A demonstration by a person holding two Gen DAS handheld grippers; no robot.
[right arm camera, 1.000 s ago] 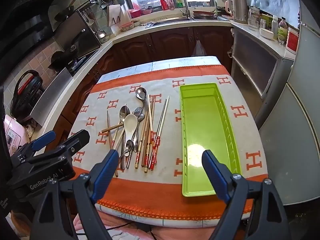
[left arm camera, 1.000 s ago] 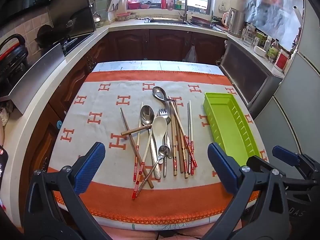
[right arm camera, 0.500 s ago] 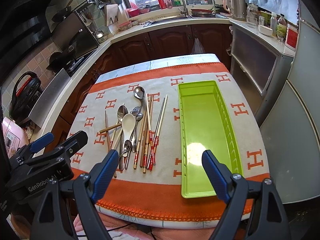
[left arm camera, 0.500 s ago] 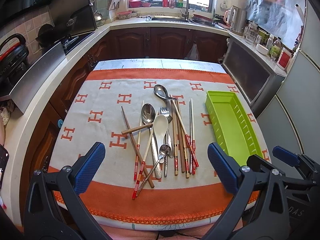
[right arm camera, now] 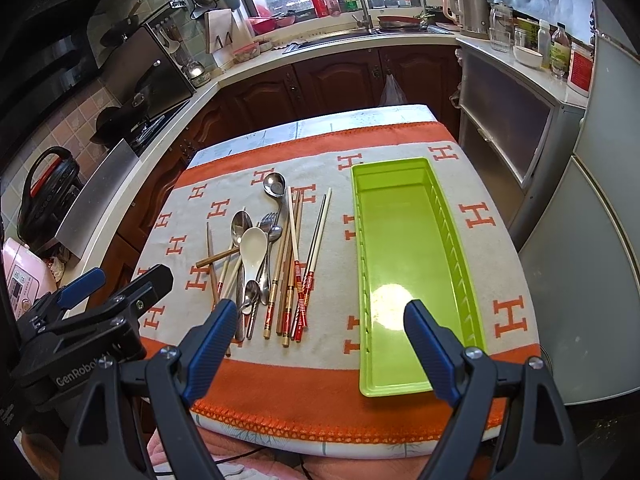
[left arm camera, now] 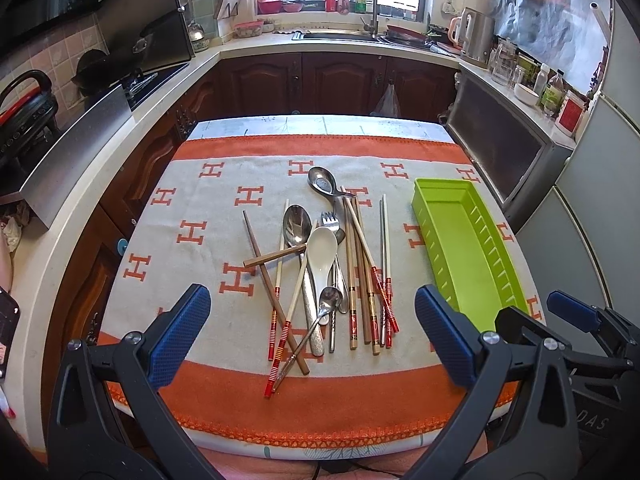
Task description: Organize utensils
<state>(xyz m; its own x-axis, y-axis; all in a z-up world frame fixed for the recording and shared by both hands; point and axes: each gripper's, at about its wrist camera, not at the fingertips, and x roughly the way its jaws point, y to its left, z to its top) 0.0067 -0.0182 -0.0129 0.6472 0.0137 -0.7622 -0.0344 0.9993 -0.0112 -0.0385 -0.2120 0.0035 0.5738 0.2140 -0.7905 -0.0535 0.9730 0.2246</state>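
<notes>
Utensils [left arm camera: 328, 276] sit in one tangled pile mid-cloth [left arm camera: 192, 216], left of the green tray [left arm camera: 468, 252]. Tray holds nothing, so we judge sorting not started.

Pile contents:
- white spoon [left arm camera: 322, 250] on top, centre
- metal spoons, one far [left arm camera: 323, 182], one left of the white one [left arm camera: 297, 224], a small one near [left arm camera: 330, 300]
- fork [left arm camera: 330, 222], mostly buried
- chopsticks [left arm camera: 366, 280] fanned along the right side, red-banded ends toward us
- dark brown chopstick [left arm camera: 272, 288] on the left, crossed by a short lighter stick [left arm camera: 276, 257]

Left gripper [left arm camera: 312, 336] hangs above the near edge of the cloth, roughly in line with the pile, jaws spread wide, nothing between them. Right gripper [right arm camera: 316, 352] sits further right, between pile and tray, also spread and empty. Neither touches anything.

Risks from here, as we judge them:
- Pile is interlocked. Pulling any lower piece likely drags neighbours; the near small spoon lies across a red-banded chopstick, so lifting one shifts the other.
- Chopsticks are thin and flat on soft cloth. Pads may pinch fabric with the stick, or the stick may roll out of the closing jaws.
- Metal handles look slick; an off-centre grip could let a spoon pivot and drop.
- White spoon looks ceramic, so a drop onto metal may chip it.
- Tray is narrow. A long chopstick held off-axis could catch the rim [right arm camera: 356, 240] and tip out.
- Tray looks light and loose on the cloth; a bump may slide it toward the right table edge.

Safest pick looks like the top white spoon or the outermost right chopsticks.
</notes>
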